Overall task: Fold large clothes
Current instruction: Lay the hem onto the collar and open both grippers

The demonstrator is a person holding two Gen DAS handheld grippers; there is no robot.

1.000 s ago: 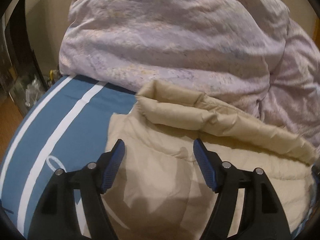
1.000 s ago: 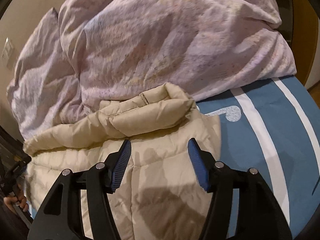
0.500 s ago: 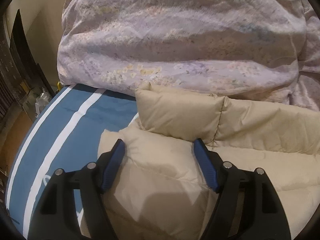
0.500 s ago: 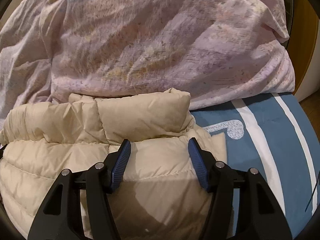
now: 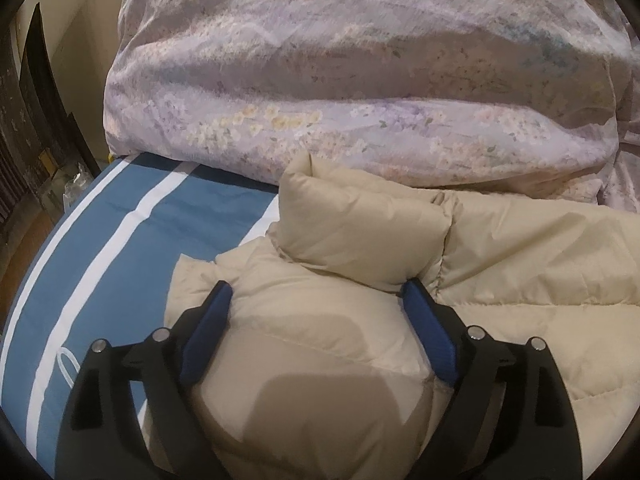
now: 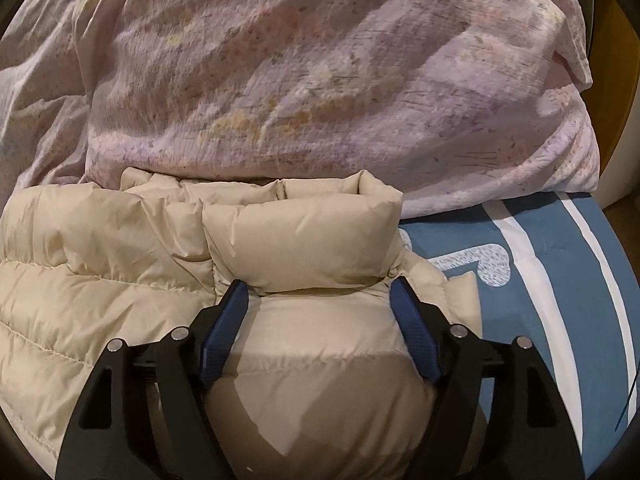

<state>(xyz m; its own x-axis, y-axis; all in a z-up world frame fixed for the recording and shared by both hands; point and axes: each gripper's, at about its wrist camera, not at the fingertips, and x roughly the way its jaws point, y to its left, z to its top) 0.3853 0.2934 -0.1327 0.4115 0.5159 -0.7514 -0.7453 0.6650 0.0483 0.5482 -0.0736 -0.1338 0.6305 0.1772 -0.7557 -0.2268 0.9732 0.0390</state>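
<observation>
The beige jacket lies on the blue striped bed, its collar end against a floral duvet heaped behind. Both grippers sit low over the collar end, one at each side. The left gripper has its fingers wide and opening, padding bulging between them; the pads touch it at most lightly. The right gripper is the same. This looks like the letting-go after a fold is laid down. Next, I judge, both should lift clear without dragging cloth, then find the next edge to fold.
</observation>
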